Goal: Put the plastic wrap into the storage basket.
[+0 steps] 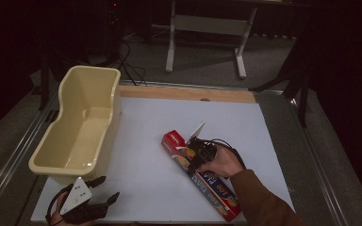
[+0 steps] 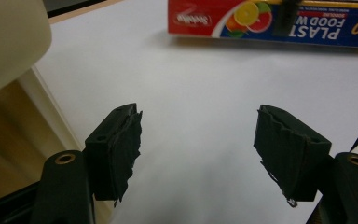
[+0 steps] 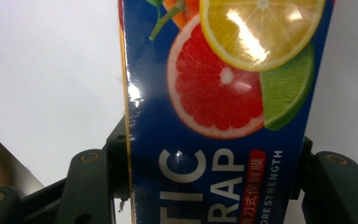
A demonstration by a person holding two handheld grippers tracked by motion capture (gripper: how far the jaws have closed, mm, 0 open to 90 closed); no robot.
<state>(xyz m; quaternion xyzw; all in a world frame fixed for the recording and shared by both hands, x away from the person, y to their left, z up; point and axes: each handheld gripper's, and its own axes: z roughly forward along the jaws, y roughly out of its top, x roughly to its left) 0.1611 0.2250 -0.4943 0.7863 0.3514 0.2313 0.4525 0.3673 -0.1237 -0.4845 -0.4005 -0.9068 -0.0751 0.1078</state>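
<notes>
A long blue and red plastic wrap box [image 1: 213, 189] with citrus pictures lies slantwise on the white board [image 1: 146, 117], right of the middle. My right gripper [image 1: 199, 151] comes down on the box near its red end, and a hand holds it. In the right gripper view the box [image 3: 223, 93] sits between the two jaws, which press on its sides; the right gripper [image 3: 214, 156] is shut on it. My left gripper [image 1: 107, 188] rests at the board's near left corner, open and holding nothing [image 2: 198, 114]. The box [image 2: 270, 18] lies far ahead of it.
A deep cream plastic tub [image 1: 92, 69] stands along the board's left edge, its wall [image 2: 9, 37] close to the left gripper. A wooden strip [image 1: 184, 93] borders the board's far side. Metal rails run down both table sides, and a white stand [image 1: 207, 23] is on the floor beyond.
</notes>
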